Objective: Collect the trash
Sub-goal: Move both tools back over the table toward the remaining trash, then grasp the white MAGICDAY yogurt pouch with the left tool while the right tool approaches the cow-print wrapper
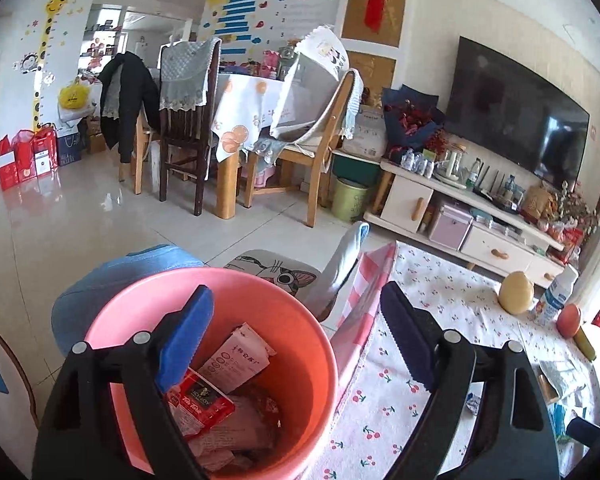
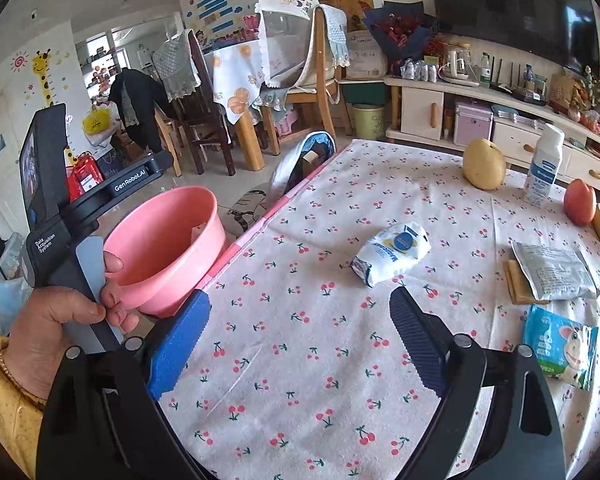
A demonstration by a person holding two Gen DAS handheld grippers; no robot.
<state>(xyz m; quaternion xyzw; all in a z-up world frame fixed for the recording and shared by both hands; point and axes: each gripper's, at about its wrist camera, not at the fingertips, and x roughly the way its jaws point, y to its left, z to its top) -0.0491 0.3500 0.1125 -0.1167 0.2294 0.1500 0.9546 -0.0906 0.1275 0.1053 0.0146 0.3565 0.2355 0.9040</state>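
Note:
A pink bin (image 1: pixel 220 304) stands beside the table's left edge and holds several wrappers, among them a red packet (image 1: pixel 202 398) and a white carton (image 1: pixel 240 356). My left gripper (image 1: pixel 296 340) is open and empty above the bin's right rim. The bin also shows in the right wrist view (image 2: pixel 168 236), with the left gripper's body beside it. My right gripper (image 2: pixel 300 340) is open and empty over the cherry-print tablecloth (image 2: pixel 300 400). A crumpled white-and-blue packet (image 2: pixel 392 252) lies just ahead of it. A grey sachet (image 2: pixel 556 268) and a blue wipes pack (image 2: pixel 560 344) lie to the right.
A yellow pear (image 2: pixel 484 164), a white bottle (image 2: pixel 544 172) and a red apple (image 2: pixel 580 200) stand at the table's far side. A stool with a cat cushion (image 1: pixel 276 272) sits behind the bin. Dining chairs, a TV cabinet (image 1: pixel 460 216) and a green bin (image 1: pixel 350 198) lie beyond.

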